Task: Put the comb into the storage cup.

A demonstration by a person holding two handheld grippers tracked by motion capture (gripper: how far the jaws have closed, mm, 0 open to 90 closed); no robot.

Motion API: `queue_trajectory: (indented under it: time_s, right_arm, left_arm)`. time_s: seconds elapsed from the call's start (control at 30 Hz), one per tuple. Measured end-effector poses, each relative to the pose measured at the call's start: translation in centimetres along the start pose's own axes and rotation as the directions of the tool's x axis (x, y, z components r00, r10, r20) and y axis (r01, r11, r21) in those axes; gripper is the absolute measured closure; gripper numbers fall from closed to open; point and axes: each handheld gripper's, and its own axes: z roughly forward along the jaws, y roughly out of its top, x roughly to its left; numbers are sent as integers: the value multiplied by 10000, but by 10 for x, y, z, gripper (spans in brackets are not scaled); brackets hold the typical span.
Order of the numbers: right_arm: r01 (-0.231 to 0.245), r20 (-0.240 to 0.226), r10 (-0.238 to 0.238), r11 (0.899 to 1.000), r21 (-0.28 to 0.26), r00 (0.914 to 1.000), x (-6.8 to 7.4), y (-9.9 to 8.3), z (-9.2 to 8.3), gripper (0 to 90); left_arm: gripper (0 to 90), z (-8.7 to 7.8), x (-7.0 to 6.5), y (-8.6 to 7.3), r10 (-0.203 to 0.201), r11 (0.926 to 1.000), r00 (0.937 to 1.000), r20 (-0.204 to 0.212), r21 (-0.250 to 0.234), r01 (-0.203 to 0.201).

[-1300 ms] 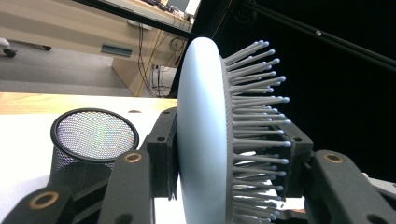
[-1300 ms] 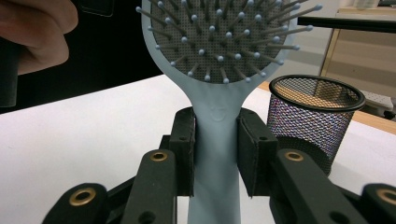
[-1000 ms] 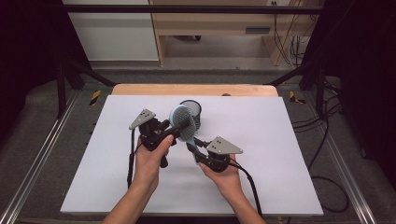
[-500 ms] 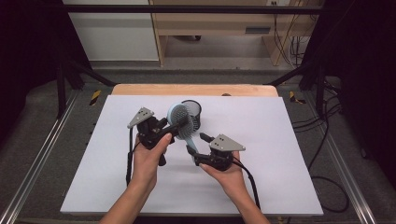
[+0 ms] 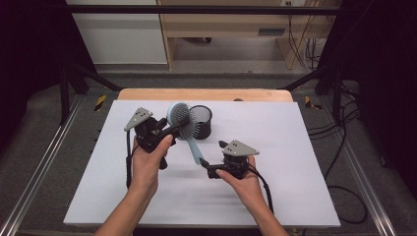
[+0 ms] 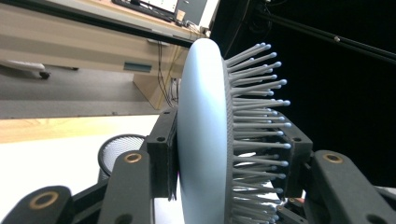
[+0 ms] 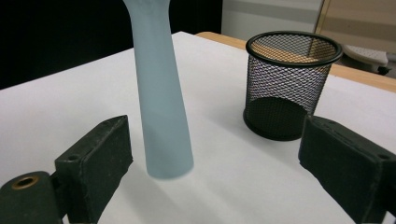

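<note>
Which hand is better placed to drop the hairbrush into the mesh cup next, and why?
Left. The left gripper is clamped on the hairbrush head, right beside the mesh cup. The right gripper has just been opening; its jaws stand apart from the handle, so it holds nothing.

White surface, rectangular, laid over a wooden top showing as a tan strip along the 12 o'clock edge. Black mesh cup upright on the white sheet, toward 12 o'clock from the middle, just short of the far edge; round solid base flat on the sheet, open rim up. Same mesh cup seen close, casting a soft shadow on the white sheet around its base. Metal rails flanking the surface at 9 and 3 o'clock.
</note>
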Motion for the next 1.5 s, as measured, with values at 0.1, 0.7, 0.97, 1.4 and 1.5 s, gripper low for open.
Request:
queue_trajectory:
  time_s: [0.1, 0.7, 0.97, 1.4, 1.5]
  right_arm:
    - [-20, 22, 20, 10000, 76, 10000, -3, -1, -4, 89]
    - [-169, 1211, 178, 9998, -80, 9925, -37, -14, -63, 97]
    - [-322, 1713, 519, 9927, -1160, 9838, -58, -38, -104, 66]
    - [-288, 1748, 442, 9956, -893, 9836, -65, -38, -117, 48]
    - [-624, 1987, 824, 9925, -1050, 9766, -69, -42, -121, 50]
  left_arm:
    - [515, -1, 0, 5, 210, 9996, 9997, -92, -186, -212]
    - [511, 1, 3, 30, 558, 9967, 9979, -330, -564, -576]
    - [509, 4, 6, 44, 754, 9947, 9962, -443, -662, -782]
    - [508, 17, 14, 65, 848, 9926, 9940, -694, -813, -903]
    - [508, 19, 18, 76, 848, 9912, 9932, -794, -953, -923]
